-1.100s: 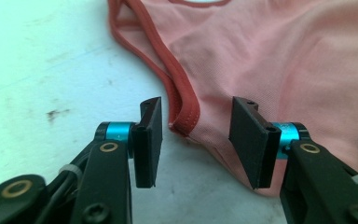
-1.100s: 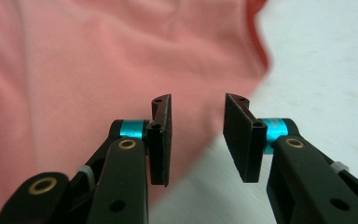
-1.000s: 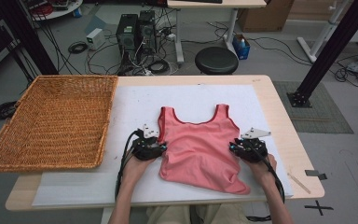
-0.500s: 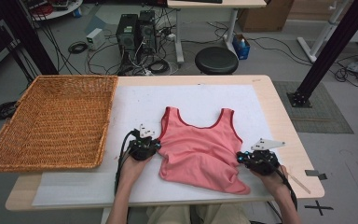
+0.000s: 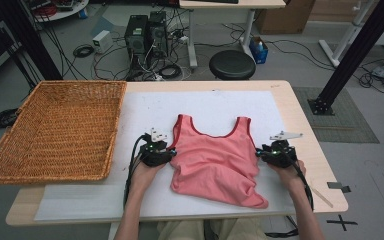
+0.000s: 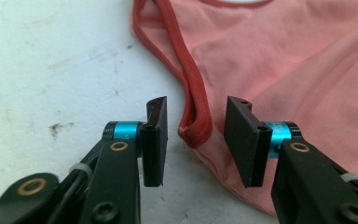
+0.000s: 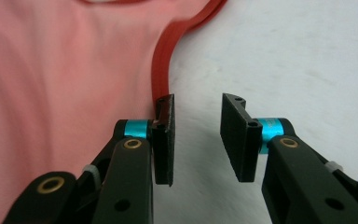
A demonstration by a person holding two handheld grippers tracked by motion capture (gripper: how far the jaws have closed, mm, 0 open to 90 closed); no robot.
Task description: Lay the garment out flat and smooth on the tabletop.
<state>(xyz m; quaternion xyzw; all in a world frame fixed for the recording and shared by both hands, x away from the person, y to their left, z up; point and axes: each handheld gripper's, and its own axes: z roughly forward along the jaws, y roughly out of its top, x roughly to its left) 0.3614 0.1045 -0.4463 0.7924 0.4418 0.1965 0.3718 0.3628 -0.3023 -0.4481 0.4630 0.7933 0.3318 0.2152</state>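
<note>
A pink tank top [image 5: 215, 162] with red trim lies flat on the white sheet, its straps pointing away from the person. My left gripper [image 5: 169, 153] is at the top's left armhole; in the left gripper view it [image 6: 193, 140] stands open with the red-trimmed armhole corner [image 6: 196, 126] between its jaws. My right gripper [image 5: 260, 154] sits at the top's right edge. It [image 7: 196, 140] is open in the right gripper view, its left jaw on the red edge trim [image 7: 161, 70] and bare sheet between the jaws.
A large wicker basket [image 5: 55, 130] stands at the table's left, partly over the edge. The white sheet [image 5: 205, 102] covers most of the wooden table [image 5: 320, 165]. A black stool [image 5: 232, 64], computer towers and cables lie beyond the far edge.
The right gripper swung out to the right of the top half a second ago and has come back to its right edge. The left gripper stayed at the left armhole.
</note>
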